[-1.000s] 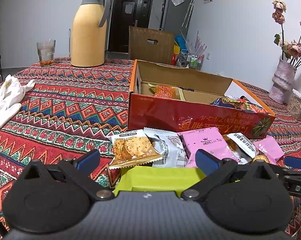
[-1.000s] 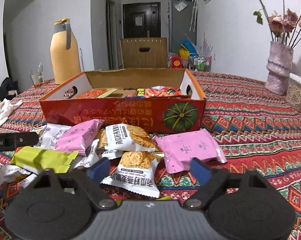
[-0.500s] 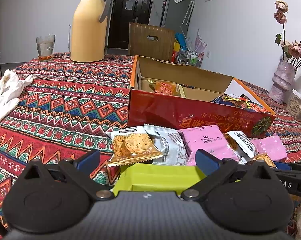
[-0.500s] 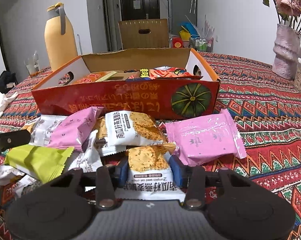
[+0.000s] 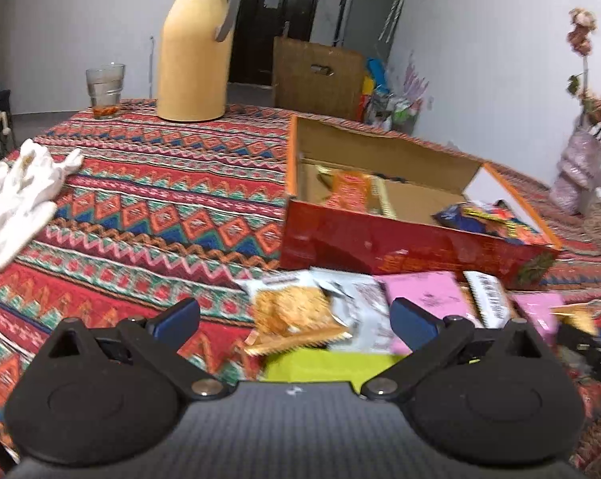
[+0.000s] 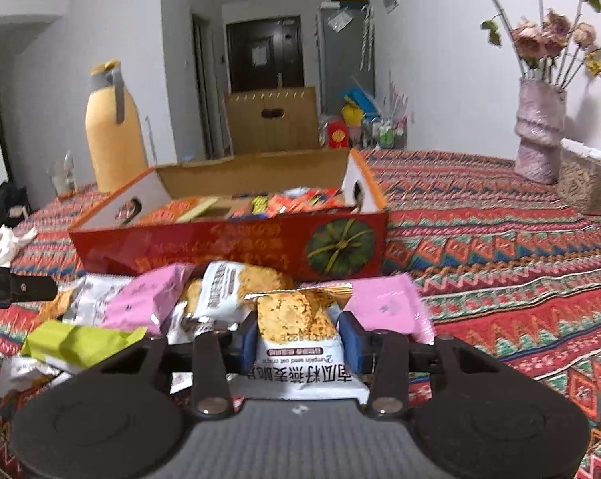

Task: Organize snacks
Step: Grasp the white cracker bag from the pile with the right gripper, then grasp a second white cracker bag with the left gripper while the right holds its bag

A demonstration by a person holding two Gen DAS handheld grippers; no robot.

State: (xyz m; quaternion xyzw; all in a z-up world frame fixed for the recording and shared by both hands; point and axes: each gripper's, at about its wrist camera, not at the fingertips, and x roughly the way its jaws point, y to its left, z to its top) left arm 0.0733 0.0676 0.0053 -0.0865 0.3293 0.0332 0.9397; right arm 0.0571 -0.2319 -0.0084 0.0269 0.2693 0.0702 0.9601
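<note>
A table under a red zigzag-patterned cloth (image 5: 148, 207) fills both views. On it sits an open red cardboard box (image 6: 228, 247) w/ a pumpkin printed on its near wall, a few bright snack packs already inside. At the far left stands a tall yellow thermos jug (image 5: 194, 40), a drinking glass (image 5: 104, 86) just to its left; a pale vase of dried roses (image 6: 540, 131) stands far right, white gloves (image 5: 16, 195) lie at the left edge. In front of the box's near wall lies a loose heap of snack packets – pink wrappers (image 6: 152, 299), a cracker pack (image 5: 292, 311), a lime-green packet (image 6: 76, 343) nearest the left gripper. The right gripper (image 6: 300, 337) has its blue pads pressed on both sides of a pumpkin seed oat crisp packet (image 6: 300, 335), held just above the heap, near side of the box. The left gripper (image 5: 296, 319) hovers over the heap w/ jaws spread wide – nothing between them.
</note>
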